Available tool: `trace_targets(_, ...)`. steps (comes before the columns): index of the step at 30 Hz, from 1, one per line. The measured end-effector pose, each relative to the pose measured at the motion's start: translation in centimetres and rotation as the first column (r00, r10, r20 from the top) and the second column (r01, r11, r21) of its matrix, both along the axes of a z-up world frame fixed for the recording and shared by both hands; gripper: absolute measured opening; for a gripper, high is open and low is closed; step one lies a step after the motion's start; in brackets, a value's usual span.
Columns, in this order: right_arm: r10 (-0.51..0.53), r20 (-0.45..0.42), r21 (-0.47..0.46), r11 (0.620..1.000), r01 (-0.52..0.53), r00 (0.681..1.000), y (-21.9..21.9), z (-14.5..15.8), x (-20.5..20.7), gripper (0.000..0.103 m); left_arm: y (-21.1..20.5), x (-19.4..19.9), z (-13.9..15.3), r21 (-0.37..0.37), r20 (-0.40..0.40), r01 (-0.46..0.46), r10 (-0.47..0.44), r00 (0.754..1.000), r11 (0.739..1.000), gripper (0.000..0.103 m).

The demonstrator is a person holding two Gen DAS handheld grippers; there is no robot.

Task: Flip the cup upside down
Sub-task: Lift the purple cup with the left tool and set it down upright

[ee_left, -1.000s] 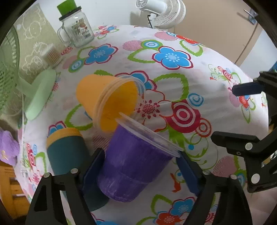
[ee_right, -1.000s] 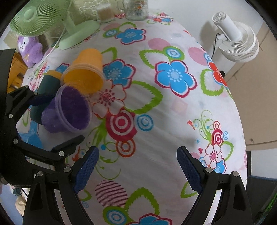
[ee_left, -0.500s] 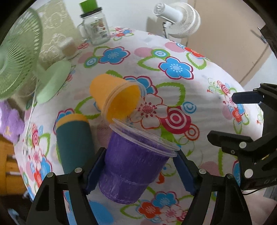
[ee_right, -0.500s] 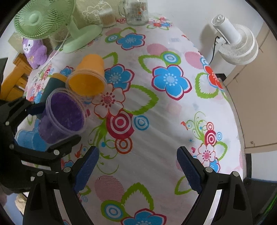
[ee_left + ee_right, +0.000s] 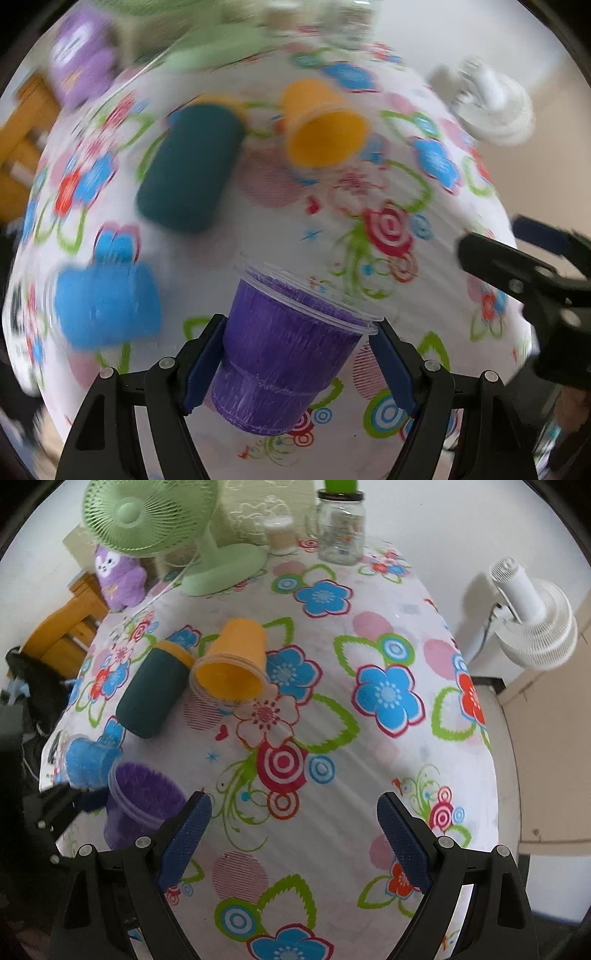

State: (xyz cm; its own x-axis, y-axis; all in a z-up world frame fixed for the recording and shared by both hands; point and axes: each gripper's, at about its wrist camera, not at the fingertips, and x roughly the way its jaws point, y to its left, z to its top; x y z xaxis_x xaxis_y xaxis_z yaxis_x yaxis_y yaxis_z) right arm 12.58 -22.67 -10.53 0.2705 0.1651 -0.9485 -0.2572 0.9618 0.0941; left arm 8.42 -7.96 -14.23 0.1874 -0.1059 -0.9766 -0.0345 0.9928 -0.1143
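Note:
My left gripper [image 5: 299, 358] is shut on a purple plastic cup [image 5: 284, 354], holding it by its sides above the flowered tablecloth [image 5: 369, 206], mouth pointing away and slightly up. The same cup shows at the lower left of the right wrist view [image 5: 142, 803], mouth up, near the table's left edge. My right gripper [image 5: 293, 836] is open and empty over the near part of the table. The left wrist view is blurred by motion.
An orange cup [image 5: 232, 664] lies on its side mid-table beside a dark teal cup [image 5: 153, 694], also on its side. A blue cup [image 5: 88, 760] lies near the left edge. A green fan [image 5: 166, 528], a glass jar [image 5: 341, 524] and a purple plush toy [image 5: 118, 576] stand at the back.
My left gripper has lifted the purple cup and pulled it back toward the near left edge, away from the orange cup. The right gripper stayed open and drew back a little.

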Motion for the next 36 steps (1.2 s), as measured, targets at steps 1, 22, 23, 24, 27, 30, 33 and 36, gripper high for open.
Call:
trace_targets(1, 0.006, 0.000, 0.002, 1.000, -0.006, 1.000, 0.1, 0.0, 0.1, 0.093, 0.3, 0.0, -0.1, 0.002, -0.002, -0.039, 0.039, 0.999, 0.999, 0.080)
trace_targets(22, 0.002, -0.022, 0.005, 1.000, -0.002, 1.000, -1.1, -1.9, 1.7, 0.093, 1.0, 2.1, -2.5, -0.045, -0.033, -0.382, 0.381, 0.924, 0.923, 0.082)
trace_targets(23, 0.002, -0.021, 0.006, 1.000, -0.001, 1.000, -1.1, -1.9, 1.6, 0.093, 1.0, 2.2, -2.5, -0.038, -0.033, -0.376, 0.375, 0.926, 0.926, 0.085)
trace_targets(24, 0.000, -0.020, 0.009, 1.000, 0.000, 1.000, -1.1, -1.9, 1.6, 0.093, 1.0, 2.2, -2.4, -0.030, -0.031, -0.372, 0.371, 0.928, 0.928, 0.088)
trace_targets(27, -0.014, -0.015, 0.024, 1.000, 0.015, 1.000, -1.1, -1.6, 1.4, 0.093, 1.3, 2.0, -1.7, -0.017, -0.016, -0.357, 0.357, 0.934, 0.934, 0.094)
trace_targets(30, -0.037, -0.002, 0.052, 0.998, 0.037, 0.999, -1.1, -1.0, 1.0, 0.093, 1.4, 1.6, -0.9, 0.001, 0.004, -0.320, 0.320, 0.948, 0.948, 0.096)
trace_targets(33, -0.067, 0.010, 0.068, 0.995, 0.066, 0.998, -1.1, -0.2, 0.4, 0.093, 1.7, 1.0, 0.3, 0.015, 0.031, -0.271, 0.271, 0.962, 0.962, 0.096)
trace_targets(36, -0.089, 0.028, 0.079, 0.993, 0.087, 0.996, -0.9, 0.6, -0.5, 0.093, 2.0, 0.2, 2.0, 0.059, 0.050, -0.214, 0.211, 0.976, 0.975, 0.096)
